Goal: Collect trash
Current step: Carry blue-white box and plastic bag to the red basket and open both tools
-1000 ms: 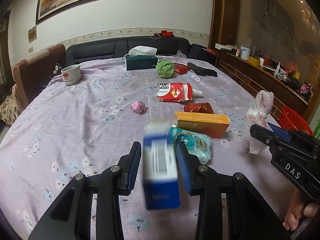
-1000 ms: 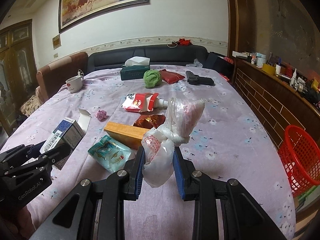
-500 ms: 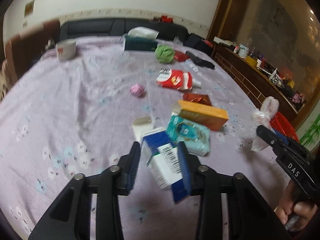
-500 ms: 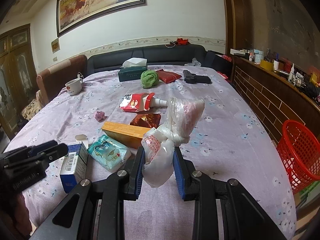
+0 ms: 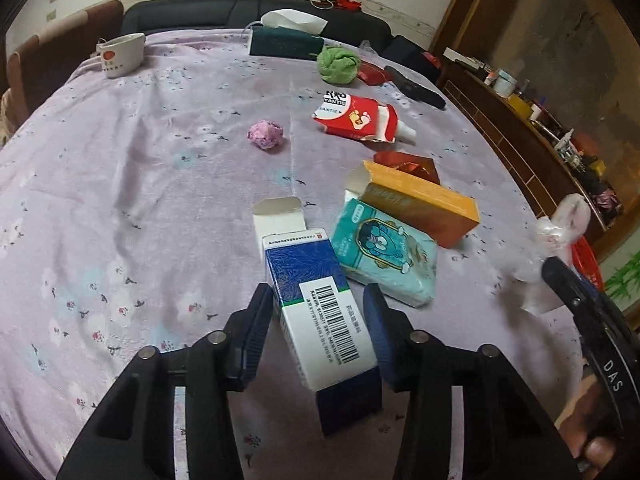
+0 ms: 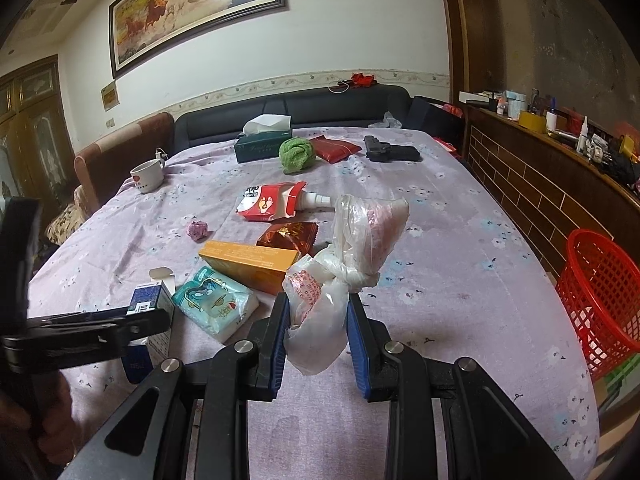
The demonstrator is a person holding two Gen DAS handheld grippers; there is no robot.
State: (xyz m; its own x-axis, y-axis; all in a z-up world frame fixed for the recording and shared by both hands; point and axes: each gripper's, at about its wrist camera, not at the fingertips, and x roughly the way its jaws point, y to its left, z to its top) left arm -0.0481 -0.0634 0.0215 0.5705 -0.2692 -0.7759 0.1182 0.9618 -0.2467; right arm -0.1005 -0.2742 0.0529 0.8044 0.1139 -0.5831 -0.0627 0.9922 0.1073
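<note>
My left gripper (image 5: 318, 322) stands around a blue and white carton (image 5: 320, 308) with an open flap, which lies on the lilac tablecloth (image 5: 140, 184); its jaws have gaps on both sides of the carton. My right gripper (image 6: 318, 320) is shut on a knotted white plastic bag (image 6: 340, 268) held above the table. The carton also shows in the right wrist view (image 6: 150, 312). Other trash lies ahead: a teal tissue pack (image 5: 384, 256), an orange box (image 5: 420, 204), a red-brown wrapper (image 5: 408, 162), a red pouch (image 5: 356, 120) and a pink paper ball (image 5: 266, 134).
A red mesh basket (image 6: 600, 300) stands on the floor past the table's right edge. A white mug (image 5: 120, 54), a green tissue box (image 5: 286, 42), a green cloth ball (image 5: 338, 64), a red packet (image 6: 334, 148) and a black object (image 6: 390, 152) sit at the far end.
The left gripper lowered the carton onto the table and its jaws opened off it. The right gripper kept hold of the bag and barely moved.
</note>
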